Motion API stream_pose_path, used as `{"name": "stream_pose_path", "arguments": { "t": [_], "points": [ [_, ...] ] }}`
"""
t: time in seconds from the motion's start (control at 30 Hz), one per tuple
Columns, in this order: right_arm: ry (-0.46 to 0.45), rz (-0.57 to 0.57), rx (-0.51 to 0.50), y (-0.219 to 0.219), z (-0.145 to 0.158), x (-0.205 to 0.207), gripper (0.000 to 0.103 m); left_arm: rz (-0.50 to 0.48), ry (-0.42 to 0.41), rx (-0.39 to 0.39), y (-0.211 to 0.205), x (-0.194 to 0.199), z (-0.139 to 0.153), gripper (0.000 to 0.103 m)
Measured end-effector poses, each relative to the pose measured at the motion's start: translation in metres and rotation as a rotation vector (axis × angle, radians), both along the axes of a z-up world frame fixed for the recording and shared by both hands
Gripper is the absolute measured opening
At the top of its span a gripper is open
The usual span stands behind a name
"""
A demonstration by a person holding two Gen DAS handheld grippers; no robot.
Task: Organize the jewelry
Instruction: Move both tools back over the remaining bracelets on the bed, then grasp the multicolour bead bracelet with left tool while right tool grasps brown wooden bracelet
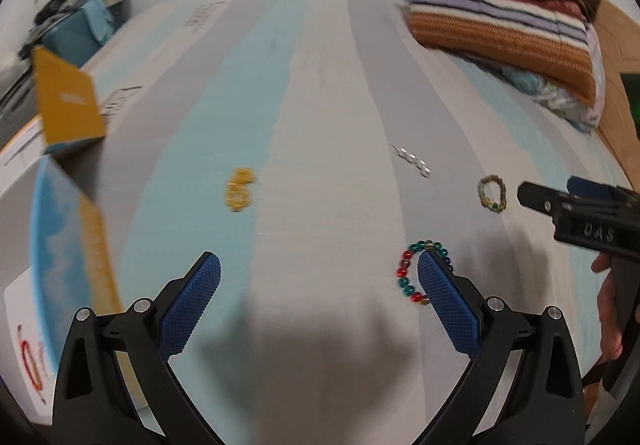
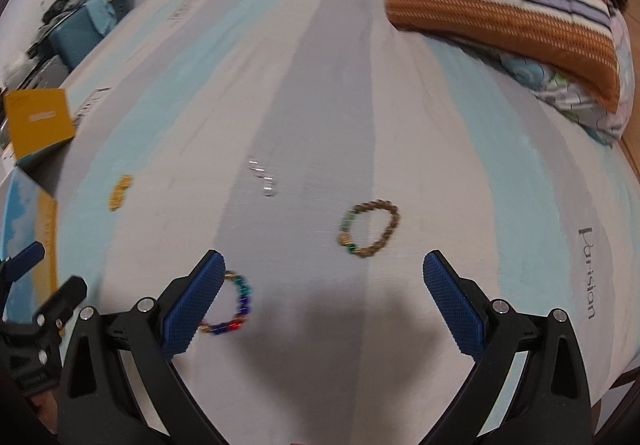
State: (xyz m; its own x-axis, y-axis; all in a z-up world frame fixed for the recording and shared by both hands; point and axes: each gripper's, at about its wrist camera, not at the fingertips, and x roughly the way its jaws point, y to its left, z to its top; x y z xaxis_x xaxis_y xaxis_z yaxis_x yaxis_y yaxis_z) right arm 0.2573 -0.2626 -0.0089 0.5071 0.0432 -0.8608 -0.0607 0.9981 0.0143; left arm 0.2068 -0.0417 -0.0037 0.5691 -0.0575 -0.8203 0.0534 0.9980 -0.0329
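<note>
Ahead of right jaws: brown bracelet (image 2: 370, 229)

You work over a bed (image 1: 328, 93) in grey and pale-blue stripes. On it lie a yellow piece (image 1: 239, 189) at ten o'clock, a silver chain (image 1: 412, 160) at one, an olive bracelet (image 1: 492, 193) at two, a multicoloured bead bracelet (image 1: 412, 273) at three, and folded striped blankets (image 1: 496, 13) far at one.
</note>
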Motion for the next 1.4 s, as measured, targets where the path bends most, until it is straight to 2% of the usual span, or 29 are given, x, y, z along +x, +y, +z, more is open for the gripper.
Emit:
{"name": "stream_pose_path", "arguments": {
  "t": [0.37, 0.47, 0.53, 0.77, 0.97, 1.0, 1.1, 1.23, 1.37, 1.4],
  "points": [
    [0.079, -0.07, 0.044, -0.043, -0.053, 0.046, 0.095, -0.062, 0.078, 0.018, -0.037, 0.035, -0.057, 0.097],
    [0.098, -0.081, 0.046, -0.048, -0.065, 0.053, 0.095, -0.075, 0.096, 0.024, -0.043, 0.041, -0.069, 0.096],
    [0.108, -0.089, 0.048, -0.051, -0.07, 0.057, 0.095, -0.082, 0.107, 0.028, -0.047, 0.043, -0.075, 0.091],
    [0.139, -0.107, 0.048, -0.058, -0.086, 0.065, 0.08, -0.083, 0.117, 0.066, -0.055, 0.049, -0.091, 0.083],
    [0.161, -0.119, 0.047, -0.058, -0.093, 0.066, 0.064, -0.093, 0.106, 0.103, -0.063, 0.044, -0.093, 0.064],
    [0.16, -0.119, 0.045, -0.057, -0.093, 0.065, 0.062, -0.095, 0.108, 0.1, -0.065, 0.042, -0.094, 0.058],
    [0.157, -0.122, 0.039, -0.057, -0.093, 0.063, 0.051, -0.102, 0.115, 0.097, -0.064, 0.04, -0.093, 0.045],
    [0.154, -0.122, 0.025, -0.056, -0.092, 0.06, 0.028, -0.117, 0.133, 0.094, -0.065, 0.04, -0.092, 0.023],
    [0.153, -0.117, 0.002, -0.054, -0.09, 0.057, 0.01, -0.125, 0.142, 0.088, -0.064, 0.039, -0.092, 0.013],
    [0.152, -0.117, 0.002, -0.055, -0.089, 0.057, 0.01, -0.126, 0.144, 0.085, -0.063, 0.038, -0.091, 0.009]
  ]
}}
